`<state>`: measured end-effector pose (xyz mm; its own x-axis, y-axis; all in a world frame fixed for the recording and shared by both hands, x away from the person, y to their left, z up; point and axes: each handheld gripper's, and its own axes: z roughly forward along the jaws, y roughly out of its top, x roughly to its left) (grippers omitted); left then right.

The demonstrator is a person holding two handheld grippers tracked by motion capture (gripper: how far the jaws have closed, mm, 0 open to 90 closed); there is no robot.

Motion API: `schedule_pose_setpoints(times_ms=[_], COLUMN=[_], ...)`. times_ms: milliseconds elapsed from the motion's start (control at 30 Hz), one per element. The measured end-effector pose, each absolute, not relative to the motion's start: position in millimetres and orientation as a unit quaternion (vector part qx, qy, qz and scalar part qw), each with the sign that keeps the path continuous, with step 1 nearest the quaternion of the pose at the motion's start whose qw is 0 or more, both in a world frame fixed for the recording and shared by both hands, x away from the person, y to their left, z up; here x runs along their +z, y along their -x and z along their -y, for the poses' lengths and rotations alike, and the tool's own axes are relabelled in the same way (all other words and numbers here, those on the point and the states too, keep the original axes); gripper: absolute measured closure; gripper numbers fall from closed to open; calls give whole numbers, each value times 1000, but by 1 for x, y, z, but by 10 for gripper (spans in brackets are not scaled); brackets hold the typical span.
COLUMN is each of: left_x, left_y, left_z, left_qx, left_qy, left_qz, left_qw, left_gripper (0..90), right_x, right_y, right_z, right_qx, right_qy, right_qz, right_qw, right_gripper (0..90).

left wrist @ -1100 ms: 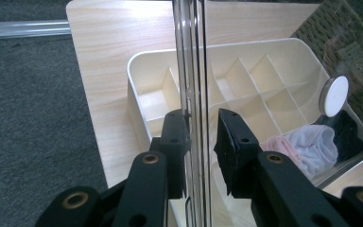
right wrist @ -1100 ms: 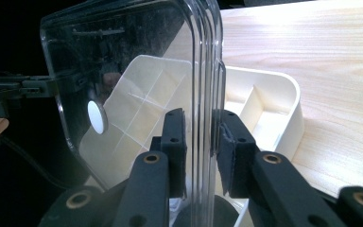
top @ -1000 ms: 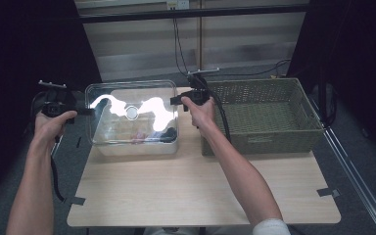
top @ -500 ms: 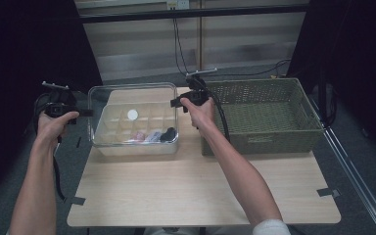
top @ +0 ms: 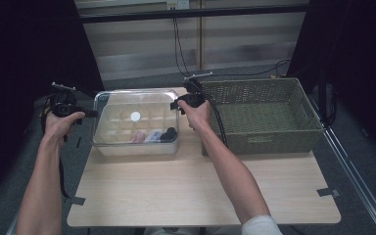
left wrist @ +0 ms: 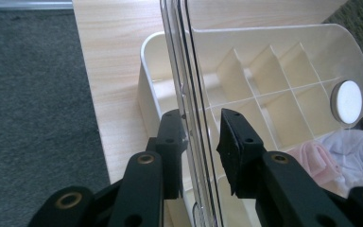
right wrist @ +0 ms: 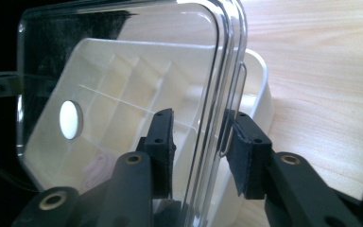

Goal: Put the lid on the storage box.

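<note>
Left tool (left wrist: 201,137) straddles the left edge of the clear lid (top: 136,100), jaws just opening: one pad touches the rim, the other stands off, so released. Right tool (right wrist: 201,146) is the same on the lid's right edge, jaws just opening, small gaps both sides, not gripping. Lid sits on the cream divided box (top: 127,142) at the bench's (top: 200,191) far left, beside the wicker basket (top: 262,115). Socks (left wrist: 340,151) lie in the box's near compartments.
</note>
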<state>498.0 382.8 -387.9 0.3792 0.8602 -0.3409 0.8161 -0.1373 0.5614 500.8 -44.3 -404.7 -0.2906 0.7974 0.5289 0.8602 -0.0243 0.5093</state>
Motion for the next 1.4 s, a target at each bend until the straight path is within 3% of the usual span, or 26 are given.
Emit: schedule_pose_setpoints(times_ms=[1133, 1400], left_x=[-423, -425], left_y=[-511, -507], left_z=[-385, -382], left_qx=[-12, 2], left_qy=[-742, -747], left_qz=[-570, -565], left_qw=[352, 351], left_gripper=[609, 563], right_x=[-423, -426], right_y=[-511, -510], right_z=[22, 18], right_qx=[-327, -319], right_qy=[634, 629], right_qz=[701, 709], right_qw=[1, -9], right_gripper=[508, 420])
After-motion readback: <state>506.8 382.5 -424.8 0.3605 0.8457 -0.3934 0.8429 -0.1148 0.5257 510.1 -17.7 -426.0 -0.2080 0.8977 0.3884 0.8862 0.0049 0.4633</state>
